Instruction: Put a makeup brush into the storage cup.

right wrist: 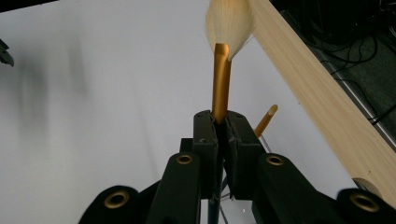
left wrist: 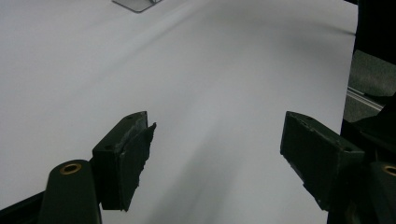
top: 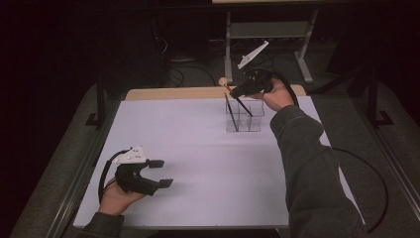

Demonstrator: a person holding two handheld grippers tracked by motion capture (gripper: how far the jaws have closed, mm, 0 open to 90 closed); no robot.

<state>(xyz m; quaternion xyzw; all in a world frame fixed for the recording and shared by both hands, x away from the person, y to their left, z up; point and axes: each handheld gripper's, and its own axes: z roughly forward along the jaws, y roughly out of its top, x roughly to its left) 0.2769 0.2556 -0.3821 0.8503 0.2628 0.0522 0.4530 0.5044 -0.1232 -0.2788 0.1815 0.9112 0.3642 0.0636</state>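
**Right gripper clamped on makeup brush above the organizer; left gripper idle**

The right gripper (top: 236,92) is held above the far edge of the desk (top: 198,148), right of centre. The right hand (top: 277,94) wraps the gripper body from behind, and the sleeved forearm extends diagonally from the near right corner toward the far edge. The jaws are closed together on the makeup brush (right wrist: 221,88), gripping its gold ferrule. In the right gripper view the pale bristle head (right wrist: 229,23) points up and away from the jaws, toward the wooden strip (right wrist: 322,102) along the far edge. In the high view the dark handle slants down from the jaws into the clear organizer (top: 243,119), which stands on the desk near the far edge. A second brush (top: 231,111) stands tilted in the organizer's left compartment.

The left gripper (top: 163,173) is positioned near the near left corner. The left hand (top: 116,198) grips it from below, with the jaws pointing right across the desk. Its jaws stand wide apart with bare desk surface between them, as the left gripper view confirms. A cable loops from its body back to the wrist.
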